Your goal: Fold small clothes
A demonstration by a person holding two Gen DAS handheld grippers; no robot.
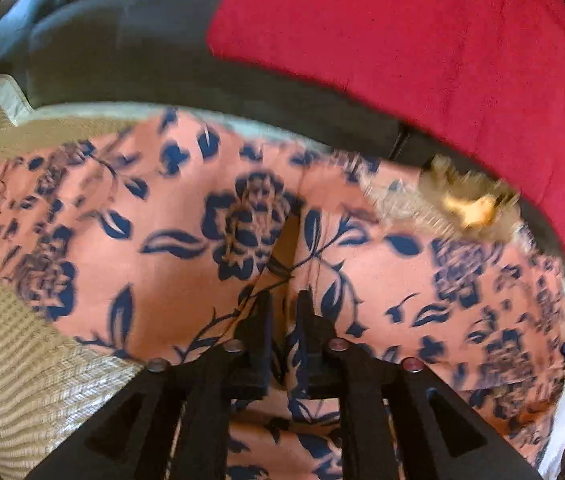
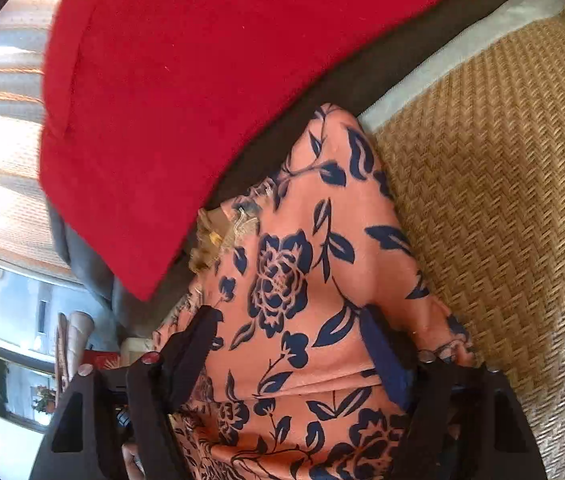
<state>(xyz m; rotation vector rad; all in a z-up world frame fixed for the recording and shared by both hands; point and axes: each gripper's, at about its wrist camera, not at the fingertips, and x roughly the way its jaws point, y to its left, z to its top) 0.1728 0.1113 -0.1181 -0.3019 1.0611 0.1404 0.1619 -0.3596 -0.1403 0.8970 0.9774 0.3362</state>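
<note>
Salmon-orange cloth printed with navy roses and leaves, the garment [image 1: 170, 216] is spread over a woven straw mat [image 1: 22, 360] with a pale cloth border, laid on a dark sofa seat beneath a red cushion [image 1: 422, 60]. Thin, soft and light fabric is suggested by the shallow ridges and the way it tents upward; it is judged to be limp, easily dragged, and unlikely to slip much on the coarse weave. A frayed tan patch with a yellow spot [image 1: 470, 200] is seen near its far edge. The left tongs [image 1: 286, 320] are nearly closed, with a raised ridge of the cloth pinched between the 2 fingers. The right tongs [image 2: 290, 344] are spread wide over the garment [image 2: 294, 240], fabric lying between the fingers but no pinch visible. A hold at a hem or corner is judged best, since a mid-panel pinch gathers the cloth into a peak rather than a clean fold line.
</note>
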